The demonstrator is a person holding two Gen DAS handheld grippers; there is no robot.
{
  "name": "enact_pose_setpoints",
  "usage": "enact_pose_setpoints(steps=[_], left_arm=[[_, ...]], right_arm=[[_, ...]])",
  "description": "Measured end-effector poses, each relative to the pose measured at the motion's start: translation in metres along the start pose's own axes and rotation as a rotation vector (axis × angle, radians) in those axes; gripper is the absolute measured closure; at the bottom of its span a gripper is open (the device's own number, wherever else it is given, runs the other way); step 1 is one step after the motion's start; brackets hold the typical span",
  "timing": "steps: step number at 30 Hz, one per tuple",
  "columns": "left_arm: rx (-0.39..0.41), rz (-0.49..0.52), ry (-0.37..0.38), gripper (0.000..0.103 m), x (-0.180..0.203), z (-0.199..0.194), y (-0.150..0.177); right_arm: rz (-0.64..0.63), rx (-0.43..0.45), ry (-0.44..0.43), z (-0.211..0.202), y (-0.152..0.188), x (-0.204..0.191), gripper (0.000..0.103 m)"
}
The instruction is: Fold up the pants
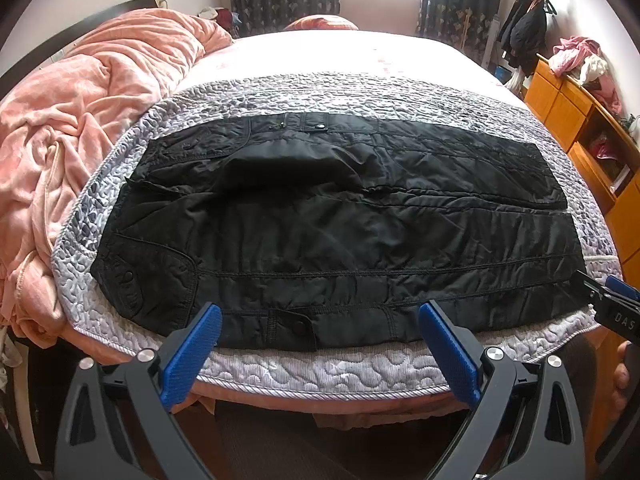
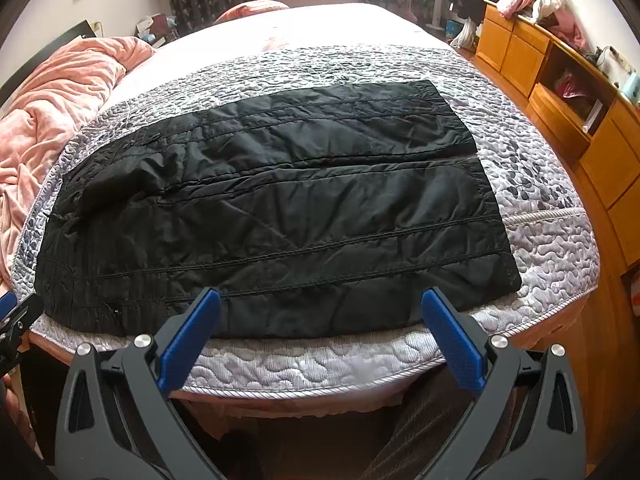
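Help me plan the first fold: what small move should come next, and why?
Probably lower both tongs onto the near edge of the pants and grip it: left tongs and right tongs hang open, holding nothing, and the pants lie flat, legs side by side.

Left gripper [image 1: 320, 320]: jaws spread wide, nothing between the blue pads [image 1: 192, 354], aimed forward and slightly down. Right gripper [image 2: 320, 306]: same pose, jaws wide apart, empty, pads [image 2: 454, 344] clear of contact. The two sit side by side at about the same height; each one's tip shows at the edge of the other's view. Part of a hand [image 1: 624, 372] shows right of the left jaws.
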State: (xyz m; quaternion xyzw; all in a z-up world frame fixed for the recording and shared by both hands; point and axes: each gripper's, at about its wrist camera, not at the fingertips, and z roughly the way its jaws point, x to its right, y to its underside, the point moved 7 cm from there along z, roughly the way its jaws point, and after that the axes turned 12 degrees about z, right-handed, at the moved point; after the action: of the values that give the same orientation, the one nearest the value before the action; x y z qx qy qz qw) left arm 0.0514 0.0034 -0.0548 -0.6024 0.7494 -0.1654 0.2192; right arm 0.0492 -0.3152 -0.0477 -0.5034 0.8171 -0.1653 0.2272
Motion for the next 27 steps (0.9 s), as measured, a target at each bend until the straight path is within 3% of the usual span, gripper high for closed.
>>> enact_pose_setpoints(steps=[27], left_arm=[[-0.012, 0.004, -0.007, 0.004, -0.002, 0.01, -0.005]], right_arm=[[0.002, -0.015, 0.003, 0.011, -0.004, 0.003, 0.003]])
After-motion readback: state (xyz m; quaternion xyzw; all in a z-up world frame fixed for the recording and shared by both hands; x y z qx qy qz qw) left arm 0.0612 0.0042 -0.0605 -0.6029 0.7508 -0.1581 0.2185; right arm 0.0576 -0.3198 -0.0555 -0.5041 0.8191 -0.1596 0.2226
